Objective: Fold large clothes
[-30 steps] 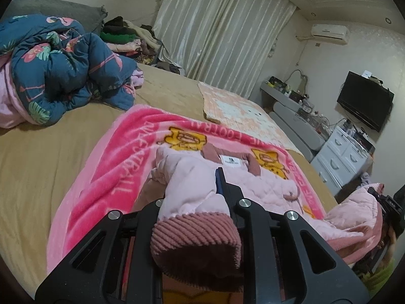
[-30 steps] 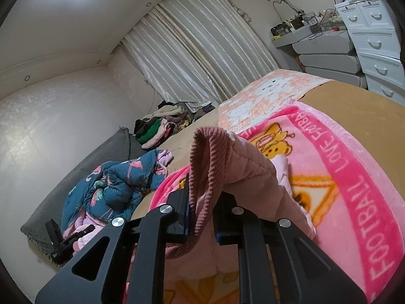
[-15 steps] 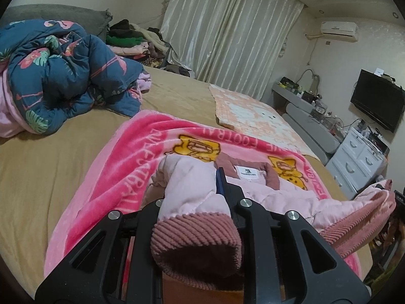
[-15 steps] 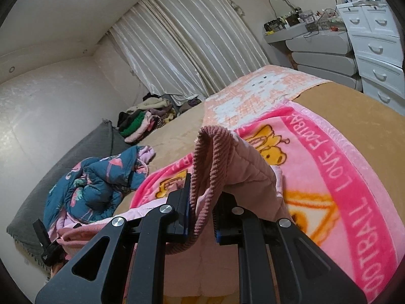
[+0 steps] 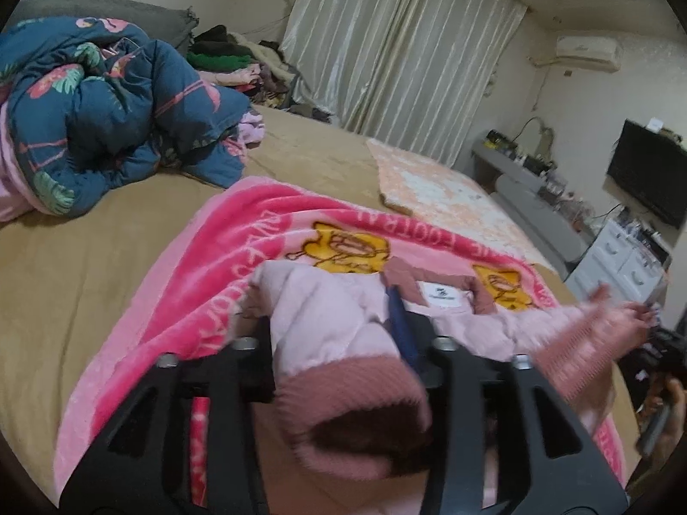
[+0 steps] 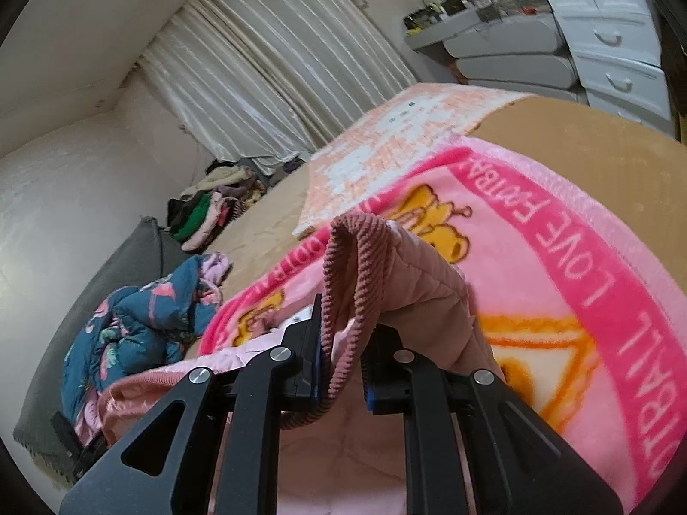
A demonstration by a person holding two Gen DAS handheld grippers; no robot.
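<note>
jacket (image 5: 343, 313): soft, padded, light, on blanket (image 5: 206, 266) on bed | left claw (image 5: 343, 343): just opening, cuff (image 5: 352, 390) loose between | right claw (image 6: 341, 365): clamped on other cuff (image 6: 343, 266) | grip: ribbed cuffs

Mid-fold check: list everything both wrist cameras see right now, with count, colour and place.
jacket: 1, pale pink quilted, on the blanket
blanket: 1, hot pink cartoon print, on the bed
bed: 1, tan sheet
quilt: 1, dark blue floral, bunched at the far left
mat: 1, peach-white, far bed side
clothes pile: 1, mixed, by the curtains
curtains: cream, back wall
TV: 1, black, right wall
drawers: white, beside the bed
left gripper: black, jaws just opening, sleeve cuff between
right gripper: black, shut on ribbed cuff
</note>
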